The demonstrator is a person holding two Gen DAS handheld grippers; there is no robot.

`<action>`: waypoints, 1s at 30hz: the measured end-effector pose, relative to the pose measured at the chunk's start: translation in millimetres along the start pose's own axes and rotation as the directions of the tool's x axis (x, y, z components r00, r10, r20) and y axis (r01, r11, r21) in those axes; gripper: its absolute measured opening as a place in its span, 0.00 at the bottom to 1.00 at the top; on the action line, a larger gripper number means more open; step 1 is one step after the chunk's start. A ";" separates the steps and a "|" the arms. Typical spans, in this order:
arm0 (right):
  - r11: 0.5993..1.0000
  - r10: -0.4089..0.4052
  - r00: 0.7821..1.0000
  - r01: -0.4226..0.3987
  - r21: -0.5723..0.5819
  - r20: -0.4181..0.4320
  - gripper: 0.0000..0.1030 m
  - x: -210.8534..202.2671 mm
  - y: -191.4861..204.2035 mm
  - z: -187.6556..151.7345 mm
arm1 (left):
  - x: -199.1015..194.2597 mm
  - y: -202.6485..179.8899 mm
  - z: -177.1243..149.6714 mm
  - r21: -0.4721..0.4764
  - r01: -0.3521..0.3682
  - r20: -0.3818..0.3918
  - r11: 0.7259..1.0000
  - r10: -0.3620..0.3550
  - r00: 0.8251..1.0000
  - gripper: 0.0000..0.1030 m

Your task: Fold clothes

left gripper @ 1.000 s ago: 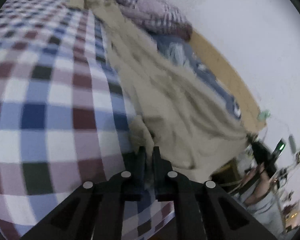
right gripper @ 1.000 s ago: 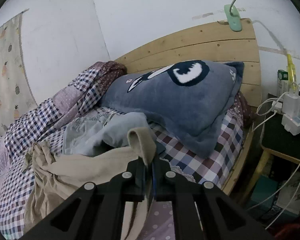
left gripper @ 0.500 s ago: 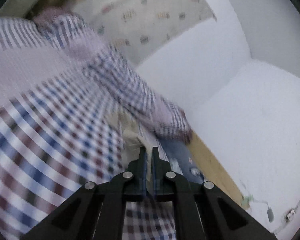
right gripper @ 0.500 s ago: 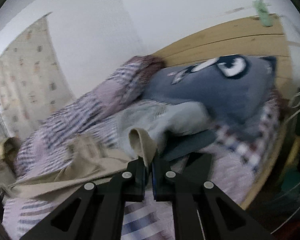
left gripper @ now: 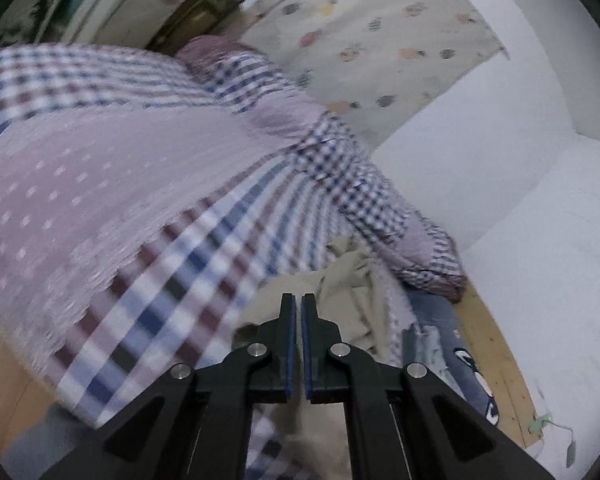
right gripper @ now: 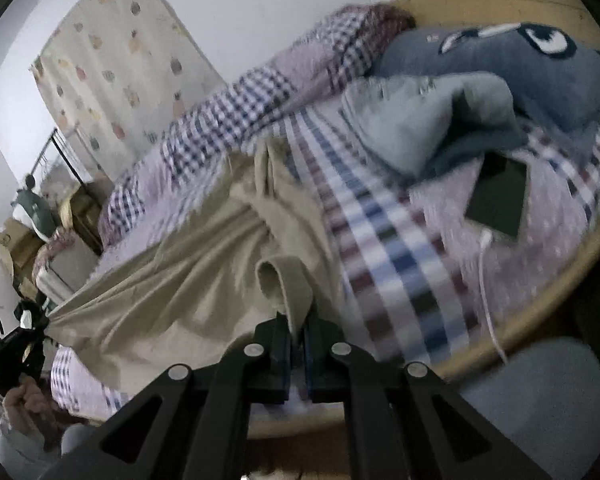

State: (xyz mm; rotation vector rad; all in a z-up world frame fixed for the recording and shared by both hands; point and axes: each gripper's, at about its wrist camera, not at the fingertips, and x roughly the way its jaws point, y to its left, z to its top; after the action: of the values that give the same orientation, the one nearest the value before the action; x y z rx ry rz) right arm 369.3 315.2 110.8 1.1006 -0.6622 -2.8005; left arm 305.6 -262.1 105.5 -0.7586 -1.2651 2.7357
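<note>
the right gripper (right gripper: 298,322) is clamped on a hem of the beige garment (right gripper: 188,280); the left gripper (left gripper: 297,304), jaws nearly together, seems to pinch its far end, stretching the cloth taut above the checked bedsheet (right gripper: 384,240). room is tight: a tablet (right gripper: 498,204) and grey clothes (right gripper: 404,128) crowd the right, a rolled quilt (right gripper: 236,112) behind.

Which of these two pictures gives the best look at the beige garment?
The right wrist view. There the beige garment spreads across the checked bed, stretched from the right gripper to the left gripper. The left wrist view shows only a bunched part of it beyond the left gripper's fingertips.
</note>
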 end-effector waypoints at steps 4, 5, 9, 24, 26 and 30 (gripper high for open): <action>0.996 -0.085 0.995 0.085 -0.006 -0.057 0.07 -7.5 0.7 -19.5 | -3.1 11.4 0.6 -0.015 -0.017 0.006 1.000 0.017 1.000 0.01; 0.995 -0.102 0.992 0.102 -0.005 -0.073 0.10 -9.0 0.1 -24.4 | -4.0 11.9 0.7 -0.009 -0.014 0.005 1.000 0.014 1.000 0.01; 0.987 -0.161 0.979 0.162 -0.007 -0.123 0.21 -14.3 1.3 -41.7 | -3.2 -0.7 -5.5 0.064 0.003 -0.014 0.998 -0.002 1.000 0.01; 0.961 -0.096 0.995 0.083 -0.265 -0.037 0.44 -3.1 66.7 -26.3 | 33.3 -72.6 -16.1 0.262 0.152 -0.143 0.953 -0.118 0.983 0.71; 0.953 -0.076 0.997 0.069 -0.296 -0.012 0.44 11.9 78.5 -9.0 | 44.4 -83.3 -11.5 0.284 0.151 -0.146 0.947 -0.113 0.983 0.74; 0.934 -0.036 0.999 0.047 -0.355 0.037 0.45 42.7 101.9 26.5 | 73.1 -107.0 -4.4 0.327 0.153 -0.147 0.933 -0.110 0.983 0.81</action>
State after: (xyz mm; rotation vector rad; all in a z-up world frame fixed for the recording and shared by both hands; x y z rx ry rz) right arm 310.0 223.7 142.9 1.0106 -0.1193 -2.8190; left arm 225.1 -170.8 150.2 -0.7641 -0.7616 2.6431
